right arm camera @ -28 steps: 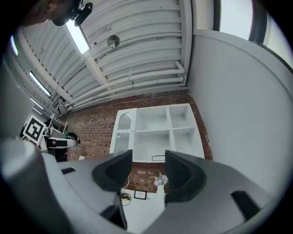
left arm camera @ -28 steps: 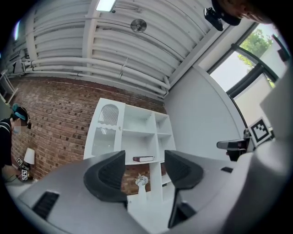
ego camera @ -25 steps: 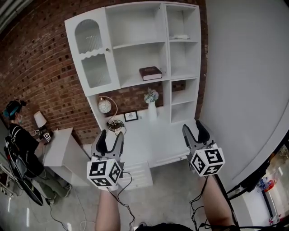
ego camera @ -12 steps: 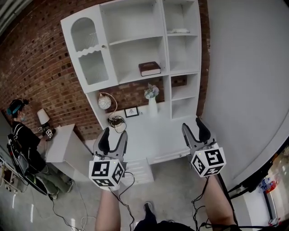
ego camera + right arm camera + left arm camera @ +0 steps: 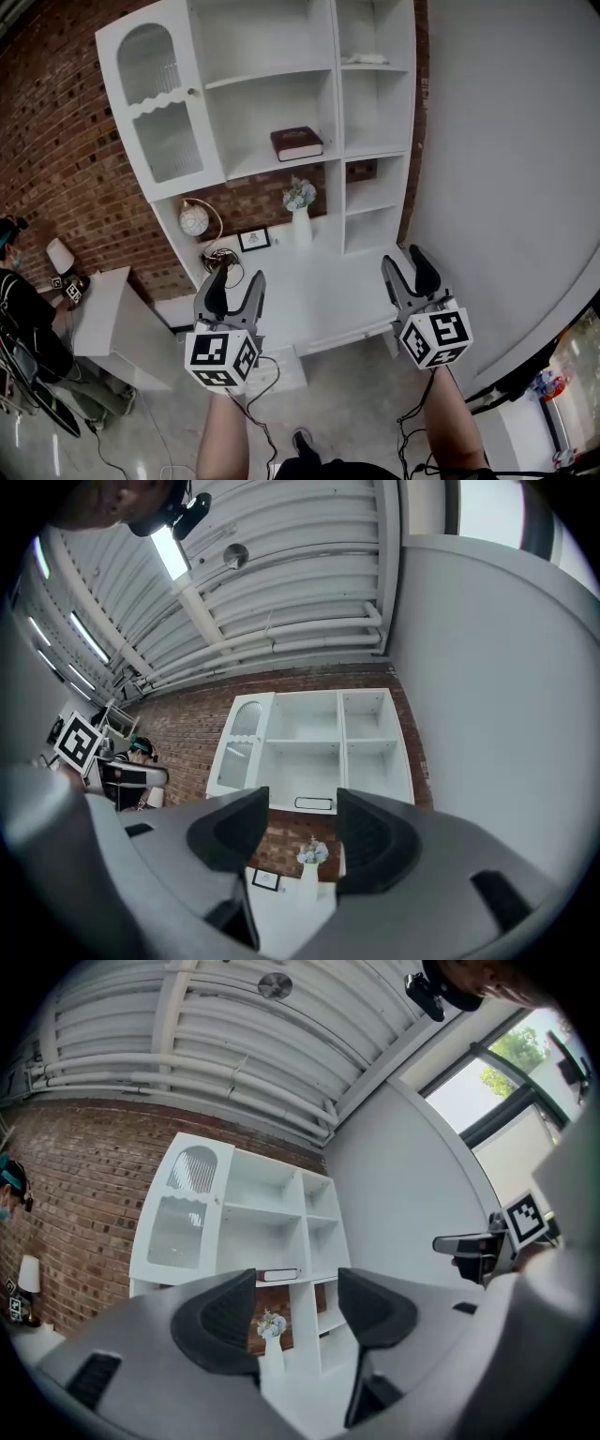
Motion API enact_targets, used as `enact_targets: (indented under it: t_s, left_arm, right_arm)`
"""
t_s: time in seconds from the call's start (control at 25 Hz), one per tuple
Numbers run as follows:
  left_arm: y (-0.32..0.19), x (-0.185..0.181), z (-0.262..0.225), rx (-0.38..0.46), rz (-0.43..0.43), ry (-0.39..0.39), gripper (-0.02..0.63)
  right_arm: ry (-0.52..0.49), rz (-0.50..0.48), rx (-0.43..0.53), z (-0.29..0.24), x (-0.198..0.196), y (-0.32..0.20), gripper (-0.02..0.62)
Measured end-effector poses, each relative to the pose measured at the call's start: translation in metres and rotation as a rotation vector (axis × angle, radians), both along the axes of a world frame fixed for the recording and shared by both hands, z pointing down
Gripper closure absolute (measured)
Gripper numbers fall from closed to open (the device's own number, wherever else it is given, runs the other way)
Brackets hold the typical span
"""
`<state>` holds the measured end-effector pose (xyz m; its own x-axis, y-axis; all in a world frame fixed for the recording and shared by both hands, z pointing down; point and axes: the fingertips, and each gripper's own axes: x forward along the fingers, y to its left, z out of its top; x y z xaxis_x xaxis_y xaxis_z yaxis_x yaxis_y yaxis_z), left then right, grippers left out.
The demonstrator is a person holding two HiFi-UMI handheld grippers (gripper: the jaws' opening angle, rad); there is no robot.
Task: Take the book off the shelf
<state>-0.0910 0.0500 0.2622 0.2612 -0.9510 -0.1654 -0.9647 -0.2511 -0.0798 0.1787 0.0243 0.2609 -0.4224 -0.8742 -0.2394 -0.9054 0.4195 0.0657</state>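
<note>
- At the far left, a person (image 5: 21, 314) stands by a small white side table (image 5: 108, 323) that has a lamp (image 5: 60, 255) on it.
- The white shelf unit (image 5: 339, 112) stands against the brick wall (image 5: 66, 159), with its glazed door (image 5: 155, 112) at the left end.
- Your left tongs (image 5: 233, 281) hang in the air on the near side, jaws apart with nothing between them, well apart from the shelves.
- Beyond them, a globe (image 5: 194, 220) and a small framed picture (image 5: 251, 240) sit at the far side of the white table (image 5: 328, 300).
- The book (image 5: 297, 143), dark red, lies flat in the wide middle compartment, toward its right end, untouched.
- Below it, a white vase of flowers (image 5: 300, 214) stands upright on the table.
- Your right tongs (image 5: 405, 262) are also apart and empty, over the table's near right edge, well apart from the book.
- A plain grey wall (image 5: 506, 169) fills the right.
</note>
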Motion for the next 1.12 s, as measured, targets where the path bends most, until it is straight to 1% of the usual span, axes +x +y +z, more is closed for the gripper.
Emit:
enact_targets:
  t_s: [0.32,0.48,0.68,0.92,1.12]
  left_arm:
    - [-0.087,-0.051,0.002,-0.002,0.047,0.023,0.350]
    - [-0.118,-0.076,0.008,-0.012,0.070,0.034,0.350]
    - [-0.144,-0.103,0.023,-0.031,0.086,0.051,0.350]
    - [-0.171,-0.118,0.030,-0.033,0.097,0.046,0.350]
    - [-0.193,-0.113,0.033,-0.037,0.106,0.037,0.350]
  right_arm:
    - [0.019,0.046,-0.012,0.001,-0.048,-0.073,0.373]
    - [0.035,0.059,-0.024,0.003,-0.077,-0.101,0.373]
    - [0.069,0.064,-0.042,0.008,-0.109,-0.126,0.374]
    - [0.100,0.066,-0.047,0.011,-0.130,-0.155,0.374]
    - [0.099,0.061,-0.056,0.017,-0.128,-0.184,0.377]
